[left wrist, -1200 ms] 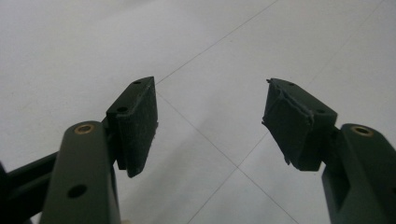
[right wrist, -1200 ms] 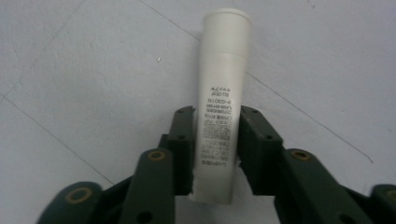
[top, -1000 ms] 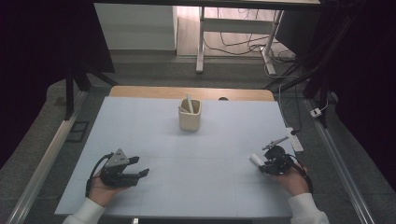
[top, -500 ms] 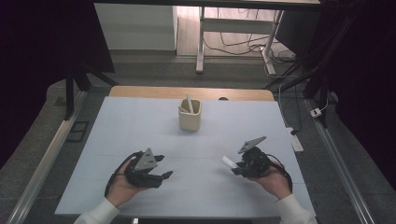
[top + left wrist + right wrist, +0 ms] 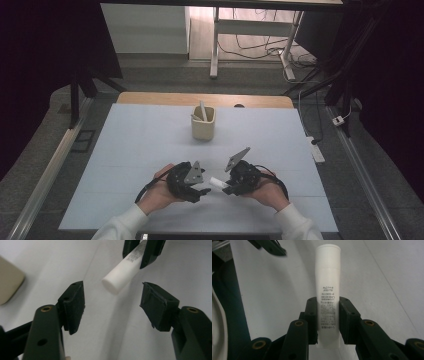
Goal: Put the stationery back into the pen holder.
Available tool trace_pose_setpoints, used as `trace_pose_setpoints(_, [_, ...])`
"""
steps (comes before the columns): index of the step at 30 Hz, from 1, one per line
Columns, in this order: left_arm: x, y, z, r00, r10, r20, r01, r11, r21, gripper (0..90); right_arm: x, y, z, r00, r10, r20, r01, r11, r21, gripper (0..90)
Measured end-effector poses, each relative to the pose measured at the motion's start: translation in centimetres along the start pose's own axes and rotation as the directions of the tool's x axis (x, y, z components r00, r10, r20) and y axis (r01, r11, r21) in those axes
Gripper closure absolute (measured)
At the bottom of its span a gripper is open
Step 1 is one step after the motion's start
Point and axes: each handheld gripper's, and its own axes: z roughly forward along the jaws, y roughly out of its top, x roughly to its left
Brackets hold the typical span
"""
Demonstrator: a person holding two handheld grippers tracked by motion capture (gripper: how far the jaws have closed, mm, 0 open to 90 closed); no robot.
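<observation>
The right gripper [image 5: 226, 189] has its fingers [image 5: 345, 315] closed on a white tube [image 5: 328, 290], pressing its printed lower half from both sides. The tube's capped end sticks out past the fingertips; its other end is hidden between the fingers and cut off at the bottom of the right gripper view. The print on the tube is too small to read.

The left gripper [image 5: 204, 190] sits just beside the tube's capped end, facing it. Its fingers [image 5: 73, 306] stand wide apart with nothing between them; in the left gripper view the tube's [image 5: 122, 277] round end lies just beyond the gap and touches neither pad. The tube's far end is hidden there behind the right gripper's fingers, which are cut off by the top edge.

In the high view the tube [image 5: 218, 182] shows as a short white stub between the two grippers, above the near middle of the counter [image 5: 125, 150]. Whether it rests on the counter or is held clear of it is hard to tell from above.

A beige cup [image 5: 203, 124] stands well beyond the tube, toward the counter's far edge, with a pale stick [image 5: 203, 111] leaning out of it. What the stick is cannot be made out. A corner of the cup [image 5: 8, 282] shows, blurred and cut off, at the left edge of the left gripper view.
</observation>
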Motion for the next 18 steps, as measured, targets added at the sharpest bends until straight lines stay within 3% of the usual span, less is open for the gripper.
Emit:
trace_pose_setpoints(3, [0.0,0.2,0.7,0.9994,0.022,0.029,-0.022,0.9996,0.018,39.0,0.3,0.3,0.3,0.9991,-0.041,-0.007,0.041,0.999,0.005,70.6])
trace_pose_setpoints(6, [-0.1,0.3,1.0,0.9994,0.028,0.022,-0.028,0.9993,0.026,38.7,0.6,0.4,0.3,0.9982,-0.060,-0.006,0.060,0.998,0.008,70.6])
trace_pose_setpoints(10, [0.3,-0.1,0.1,0.9999,-0.005,0.010,0.005,1.0000,0.005,34.8,0.5,0.5,0.0,0.9977,-0.061,0.028,0.062,0.998,-0.017,70.7])
trace_pose_setpoints(14, [0.8,-1.3,-0.9,0.9967,-0.081,0.008,0.082,0.9959,-0.040,34.1,-0.2,0.2,-1.4,0.9975,-0.030,0.064,0.038,0.991,-0.129,70.7])
trace_pose_setpoints(18, [0.9,-2.3,-1.4,0.9932,-0.116,-0.001,0.116,0.9925,-0.038,33.3,-1.1,0.4,-2.2,0.9966,0.025,0.079,-0.005,0.970,-0.244,70.7])
